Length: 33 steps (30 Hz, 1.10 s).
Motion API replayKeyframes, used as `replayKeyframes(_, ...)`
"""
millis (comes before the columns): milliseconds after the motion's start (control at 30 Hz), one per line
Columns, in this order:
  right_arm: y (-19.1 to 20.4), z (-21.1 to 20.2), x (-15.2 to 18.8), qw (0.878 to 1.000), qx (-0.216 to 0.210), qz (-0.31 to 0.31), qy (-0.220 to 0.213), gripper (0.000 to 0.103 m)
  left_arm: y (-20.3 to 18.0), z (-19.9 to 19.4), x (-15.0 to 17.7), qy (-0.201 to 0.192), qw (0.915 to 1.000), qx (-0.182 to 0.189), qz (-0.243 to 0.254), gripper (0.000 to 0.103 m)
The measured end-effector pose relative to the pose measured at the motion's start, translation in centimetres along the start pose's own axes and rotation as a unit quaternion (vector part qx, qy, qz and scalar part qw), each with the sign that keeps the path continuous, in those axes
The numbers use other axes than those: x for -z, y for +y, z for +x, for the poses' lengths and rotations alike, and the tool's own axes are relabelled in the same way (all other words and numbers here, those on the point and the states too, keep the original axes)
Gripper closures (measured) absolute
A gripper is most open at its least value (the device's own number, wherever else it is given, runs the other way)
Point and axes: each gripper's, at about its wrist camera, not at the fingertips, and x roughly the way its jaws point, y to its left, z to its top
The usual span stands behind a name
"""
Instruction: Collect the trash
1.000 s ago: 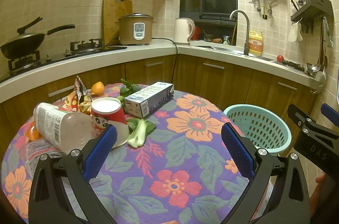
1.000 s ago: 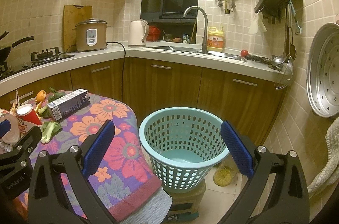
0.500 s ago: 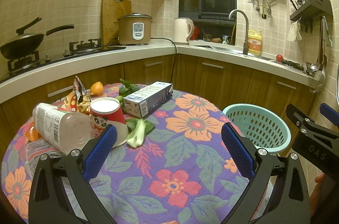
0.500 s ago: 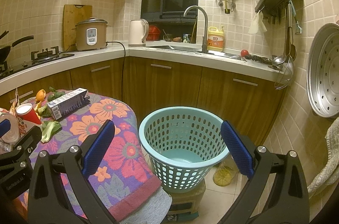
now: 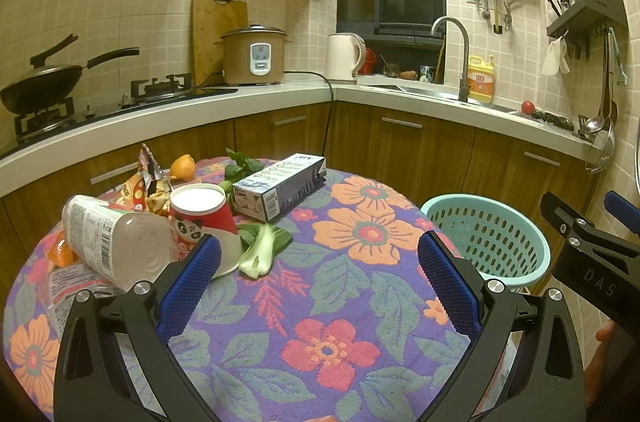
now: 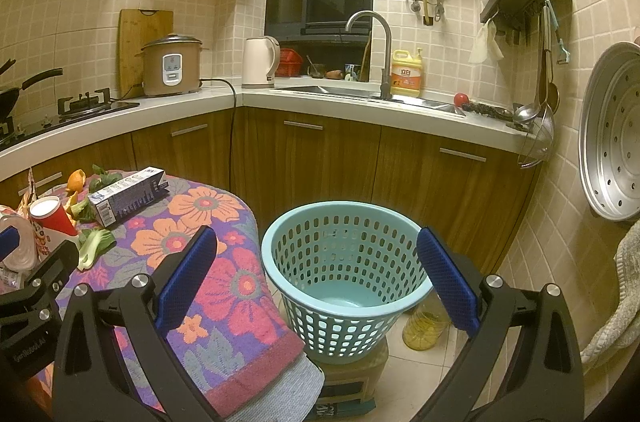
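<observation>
Trash lies on the floral table [image 5: 344,306]: a toppled plastic bottle [image 5: 116,242], an upturned red paper cup [image 5: 204,222], a snack wrapper [image 5: 148,186], a bok choy piece [image 5: 260,250], a blue-white carton [image 5: 280,186] and orange peel [image 5: 183,167]. An empty teal basket [image 6: 344,274] stands on a stool beside the table; it also shows in the left wrist view [image 5: 492,238]. My left gripper [image 5: 318,286] is open and empty above the table, right of the cup. My right gripper [image 6: 316,276] is open and empty in front of the basket.
Wooden cabinets [image 6: 320,162] and a counter with stove [image 5: 160,88], rice cooker [image 5: 254,56], kettle [image 5: 344,56] and sink [image 6: 360,92] curve behind. A yellow jar [image 6: 424,326] sits on the floor by the basket. A metal tray [image 6: 612,138] hangs on the right wall.
</observation>
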Motion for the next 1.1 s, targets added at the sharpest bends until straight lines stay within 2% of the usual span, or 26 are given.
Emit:
replayKeyframes(800,0.6,0.1,0.0,1.0,-0.01,-0.013,0.003,0.008,0.2,0.0,0.0,-0.005,1.0,-0.004,-0.004,0.008)
replayKeyframes(1100,1.0,-0.1,-0.4,0.999,-0.036,-0.011,0.008,0.008,0.6,-0.2,0.0,-0.005,0.9999,0.005,-0.012,0.008)
